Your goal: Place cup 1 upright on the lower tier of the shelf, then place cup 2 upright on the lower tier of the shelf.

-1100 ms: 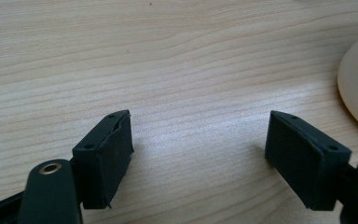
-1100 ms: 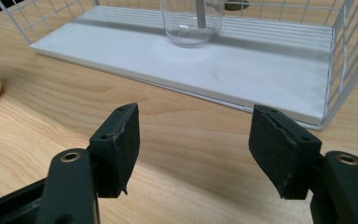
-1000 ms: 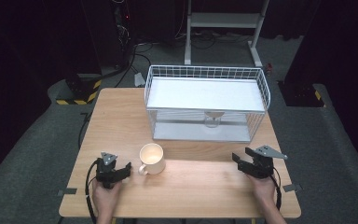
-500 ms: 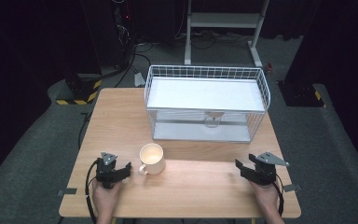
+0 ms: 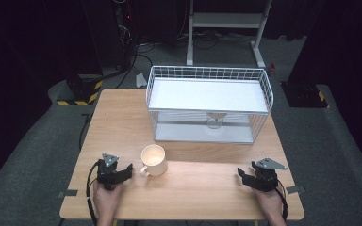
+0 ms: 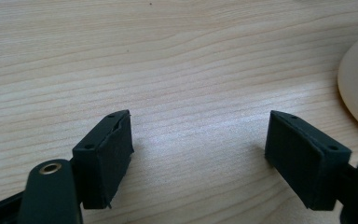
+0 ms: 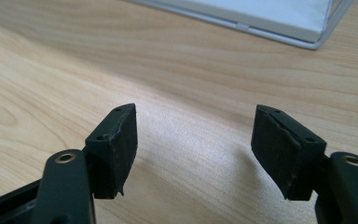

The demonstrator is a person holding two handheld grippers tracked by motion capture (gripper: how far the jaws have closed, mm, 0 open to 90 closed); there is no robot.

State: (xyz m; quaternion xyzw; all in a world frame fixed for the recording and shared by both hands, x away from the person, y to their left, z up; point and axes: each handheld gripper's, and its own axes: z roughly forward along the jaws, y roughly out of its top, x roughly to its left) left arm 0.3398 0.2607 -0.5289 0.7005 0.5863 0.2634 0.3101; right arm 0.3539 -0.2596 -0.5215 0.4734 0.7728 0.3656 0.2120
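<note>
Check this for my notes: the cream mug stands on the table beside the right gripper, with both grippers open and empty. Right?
Not quite. The cream mug stands beside the left gripper, not the right gripper, as the high view shows. Both grippers are open and empty.

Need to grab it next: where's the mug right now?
In the high view the mug stands on the table's front left, just right of the left gripper, before the wire basket.

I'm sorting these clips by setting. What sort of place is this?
Probably a lab or studio set up for recording, not a home: a lone wooden table on grey carpet in a dark room, cables and an equipment rack behind it, and only a mug and a white wire rack set out.
</note>
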